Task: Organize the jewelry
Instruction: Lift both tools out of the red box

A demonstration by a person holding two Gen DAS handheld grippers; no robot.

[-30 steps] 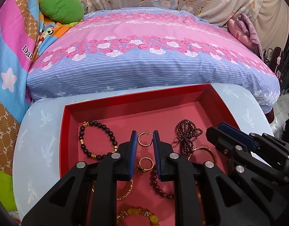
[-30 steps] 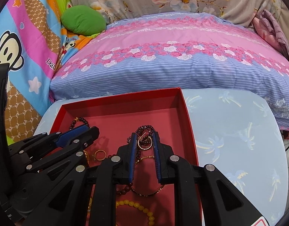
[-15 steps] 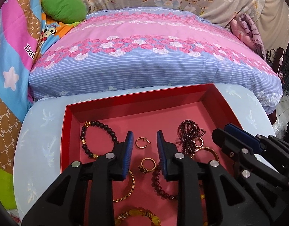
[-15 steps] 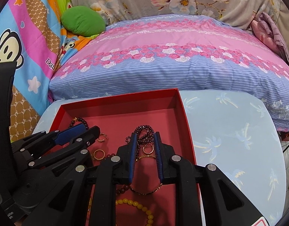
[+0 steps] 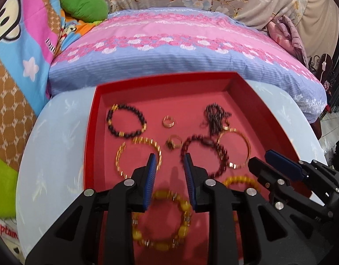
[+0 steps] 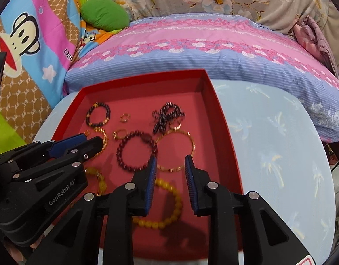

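Nearest, the left gripper (image 5: 170, 177) and right gripper (image 6: 170, 176) hang side by side above a red tray (image 6: 227, 145), both jaws parted and empty. Below them lie yellow bead bracelets (image 5: 162, 218). Farther in rest a dark red bead bracelet (image 6: 136, 150), gold bangles (image 6: 176, 150), small gold rings (image 5: 169, 121) and a black bead bracelet (image 5: 126, 121). The tray sits on a pale blue table (image 6: 280, 145).

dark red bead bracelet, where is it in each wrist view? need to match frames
Left wrist: dark red bead bracelet lies right of centre, just beyond the right fingertip, overlapping the thin gold bangle.
Right wrist: bracelet lies left of centre, beyond the left fingertip.
Shared landmark: the tangled dark bead strand just behind it.
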